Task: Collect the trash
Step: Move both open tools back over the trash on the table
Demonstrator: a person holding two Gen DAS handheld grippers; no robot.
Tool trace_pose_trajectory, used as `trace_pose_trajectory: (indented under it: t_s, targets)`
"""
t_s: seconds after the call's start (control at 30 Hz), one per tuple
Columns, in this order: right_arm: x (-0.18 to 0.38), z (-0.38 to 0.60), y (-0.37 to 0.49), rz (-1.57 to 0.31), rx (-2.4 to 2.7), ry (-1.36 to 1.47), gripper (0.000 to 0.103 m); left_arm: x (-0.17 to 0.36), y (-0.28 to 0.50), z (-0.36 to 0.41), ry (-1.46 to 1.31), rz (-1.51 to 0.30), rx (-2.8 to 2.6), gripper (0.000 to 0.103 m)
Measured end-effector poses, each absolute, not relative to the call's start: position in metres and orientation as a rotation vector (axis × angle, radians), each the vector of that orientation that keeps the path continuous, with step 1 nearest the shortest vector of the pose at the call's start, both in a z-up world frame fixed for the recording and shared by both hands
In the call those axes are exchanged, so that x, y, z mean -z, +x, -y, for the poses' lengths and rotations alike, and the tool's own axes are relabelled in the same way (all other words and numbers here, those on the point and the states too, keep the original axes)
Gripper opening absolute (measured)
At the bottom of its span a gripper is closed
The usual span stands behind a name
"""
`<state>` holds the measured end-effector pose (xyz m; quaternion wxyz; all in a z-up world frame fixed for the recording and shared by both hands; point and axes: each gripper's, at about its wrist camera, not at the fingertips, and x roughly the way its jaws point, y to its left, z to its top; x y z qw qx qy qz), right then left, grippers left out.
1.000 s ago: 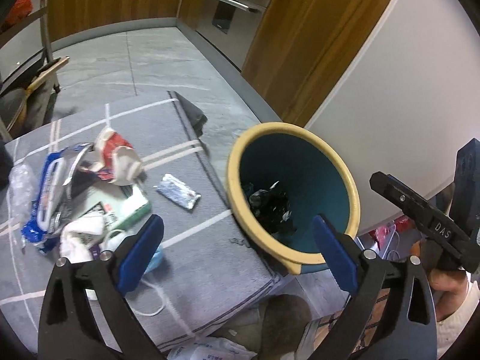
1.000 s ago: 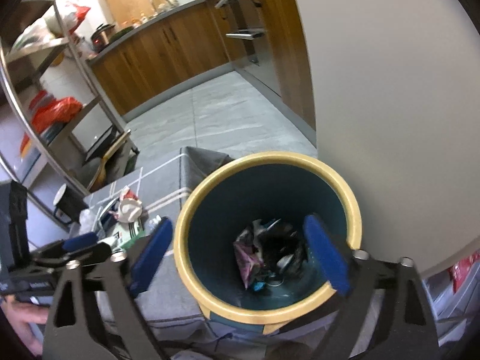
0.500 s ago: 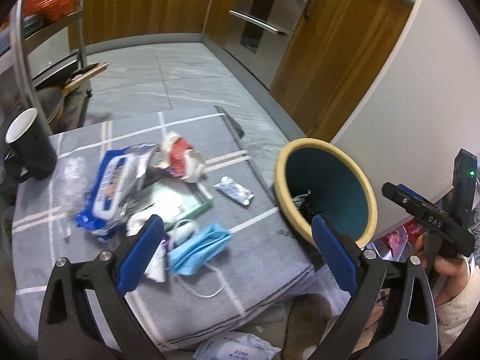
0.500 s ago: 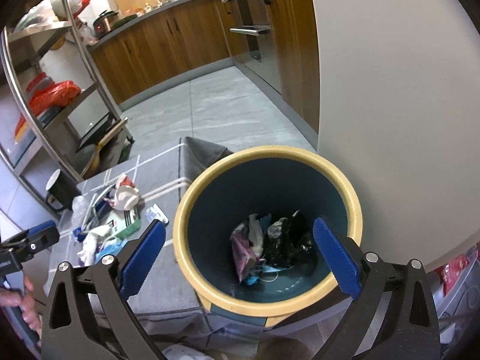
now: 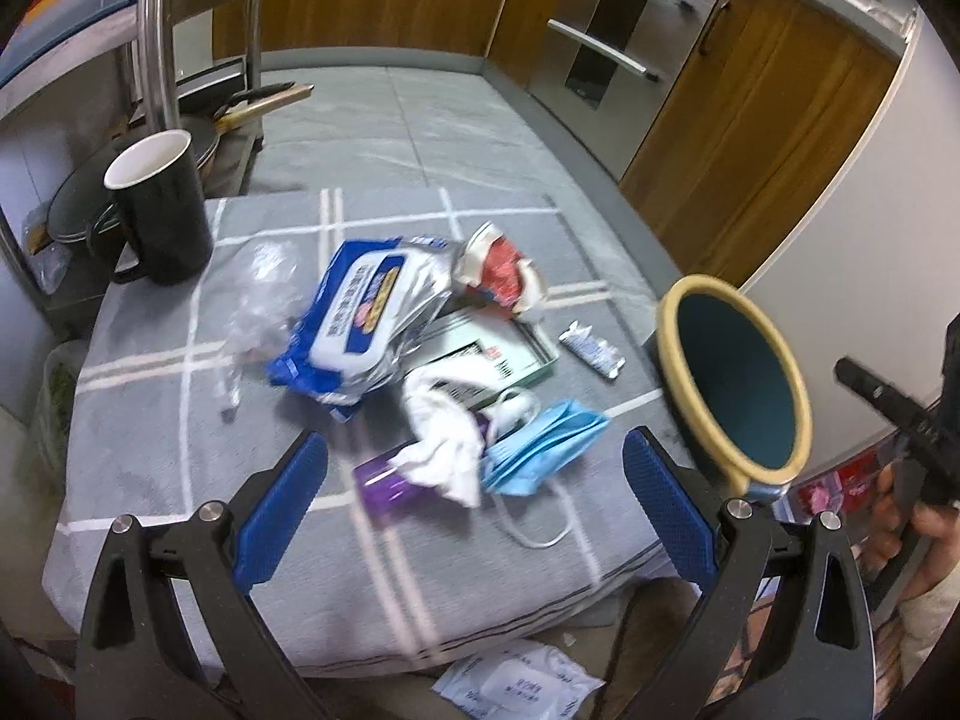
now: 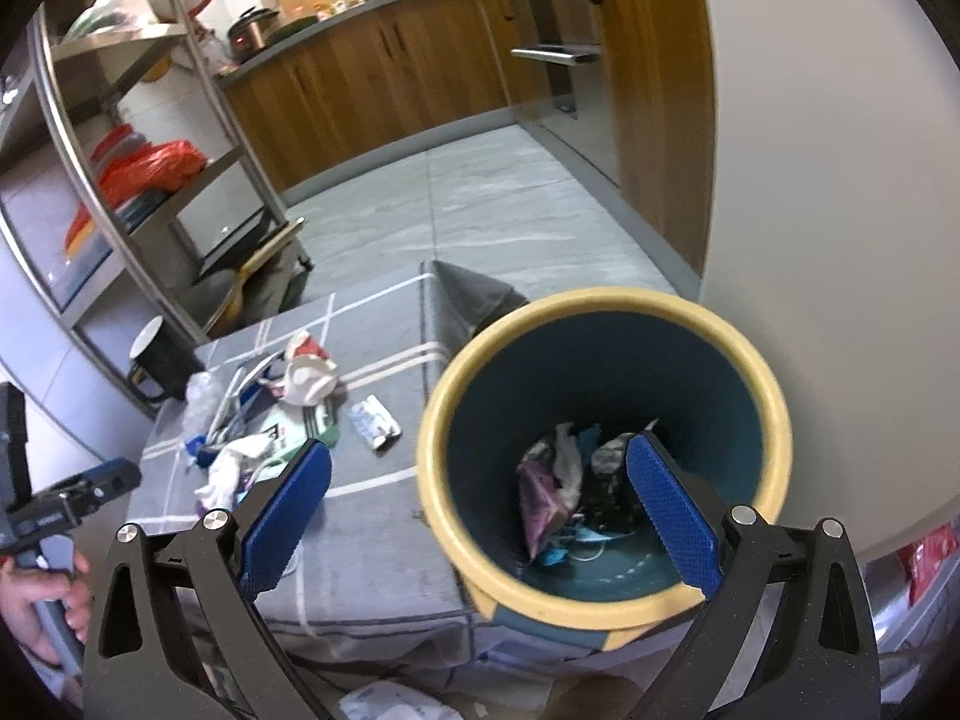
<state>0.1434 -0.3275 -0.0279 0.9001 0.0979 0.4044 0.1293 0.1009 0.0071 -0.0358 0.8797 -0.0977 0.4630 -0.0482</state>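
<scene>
The left tool [image 5: 474, 498] hangs with its blue pads spread wide and empty above the near edge of the grey checked surface [image 5: 150, 450]. Just beyond lie a white tissue [image 5: 444, 450] and a blue face mask [image 5: 540, 444], then a wet-wipe pack [image 5: 366, 312] and a small foil wrapper [image 5: 591, 351]. The right tool [image 6: 480, 492], likewise spread and empty, hovers over the yellow-rimmed bin [image 6: 774, 408] beside the surface's right edge, with discarded wrappers [image 6: 552, 492] at its bottom. A black mug [image 5: 159, 207] stands at the far left corner.
</scene>
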Motion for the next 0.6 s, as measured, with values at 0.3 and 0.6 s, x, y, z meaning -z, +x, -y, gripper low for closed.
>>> trace_pose_trajectory:
  t_s: [0.3, 0.6]
  targets:
    - [0.031, 0.29, 0.143, -0.873, -0.36, 0.159, 0.098, 0.058, 0.107, -0.004, -0.113, -1.009, 0.105, 0.083]
    - [0.04, 0.252, 0.139, -0.912, -0.42, 0.086, 0.098, 0.09, 0.136, -0.005, -0.126, -1.081, 0.111, 0.072]
